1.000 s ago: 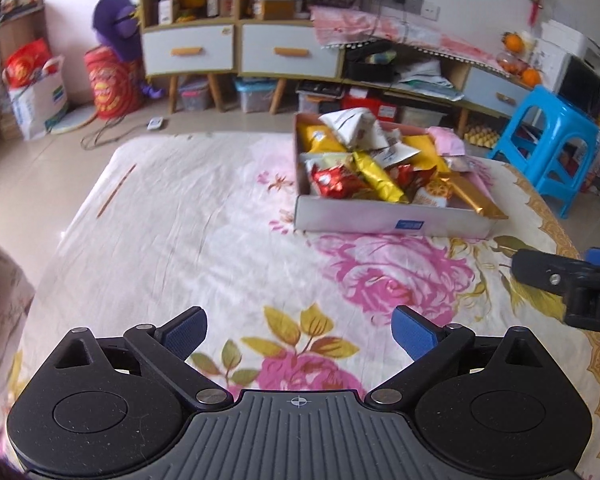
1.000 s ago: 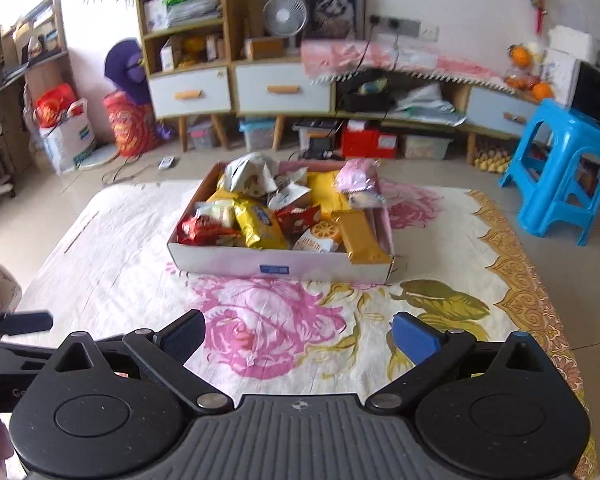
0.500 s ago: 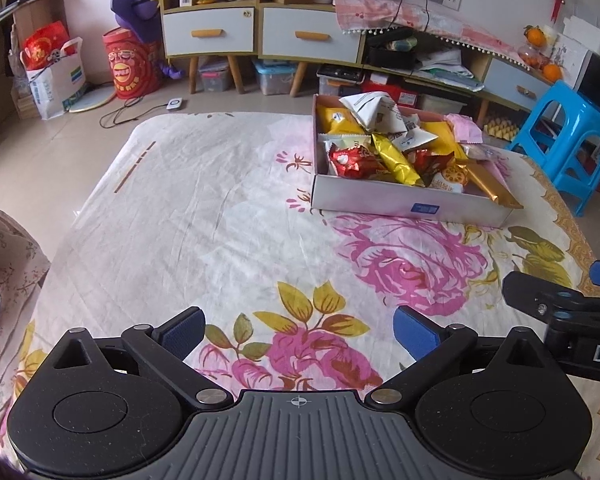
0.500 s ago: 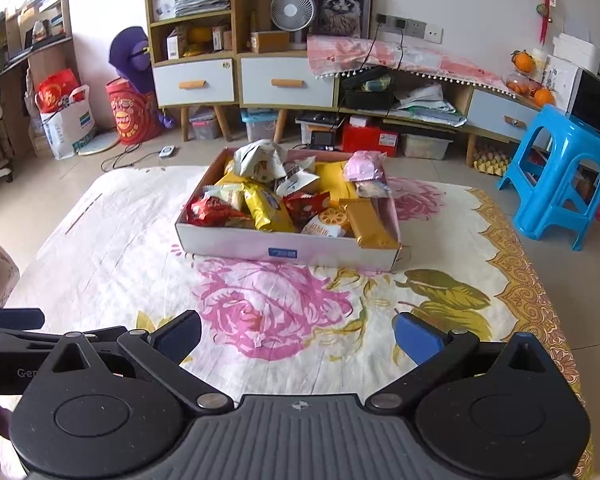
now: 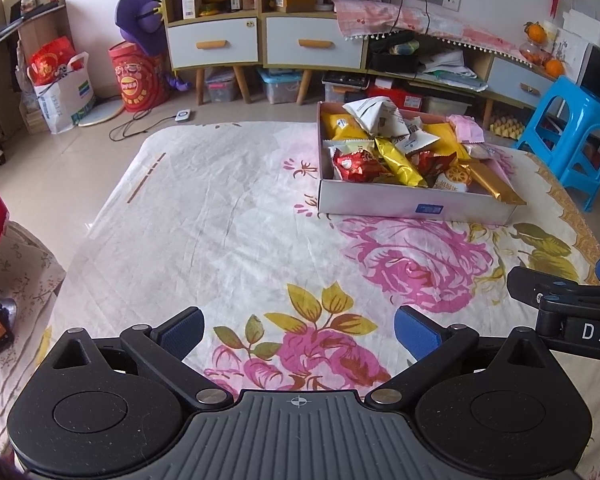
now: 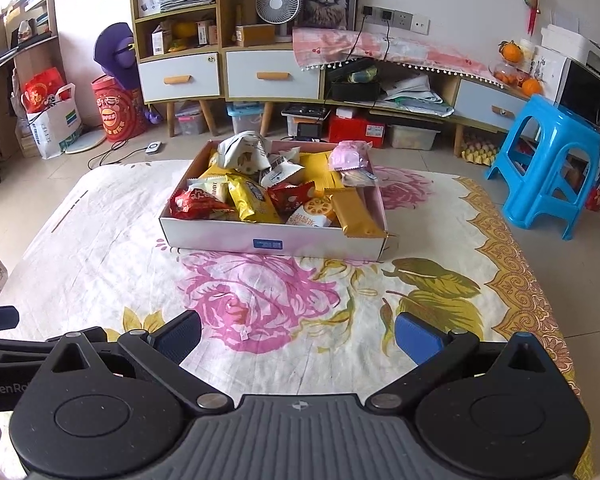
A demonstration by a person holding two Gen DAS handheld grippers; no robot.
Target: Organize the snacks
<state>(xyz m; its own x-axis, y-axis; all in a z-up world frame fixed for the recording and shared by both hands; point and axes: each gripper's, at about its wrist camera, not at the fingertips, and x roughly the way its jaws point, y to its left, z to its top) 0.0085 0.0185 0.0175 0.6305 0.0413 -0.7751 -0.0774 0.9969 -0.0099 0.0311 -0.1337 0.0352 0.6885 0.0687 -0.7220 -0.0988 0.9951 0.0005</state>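
A shallow white cardboard box full of mixed snack packets stands on the floral cloth at the far side. It holds a red packet, a yellow packet, a gold bar wrapper, a pink packet and a white packet. My left gripper is open and empty, well short of the box. My right gripper is open and empty, also short of the box. The right gripper's side shows at the right edge of the left wrist view.
The floral cloth covers a low surface. A blue plastic stool stands to the right. Drawer cabinets and floor clutter line the far wall. A red bucket and bags stand far left.
Both grippers have pulled back and risen slightly, so the box looks a little farther away. Both stay open and empty. The snacks have not moved.
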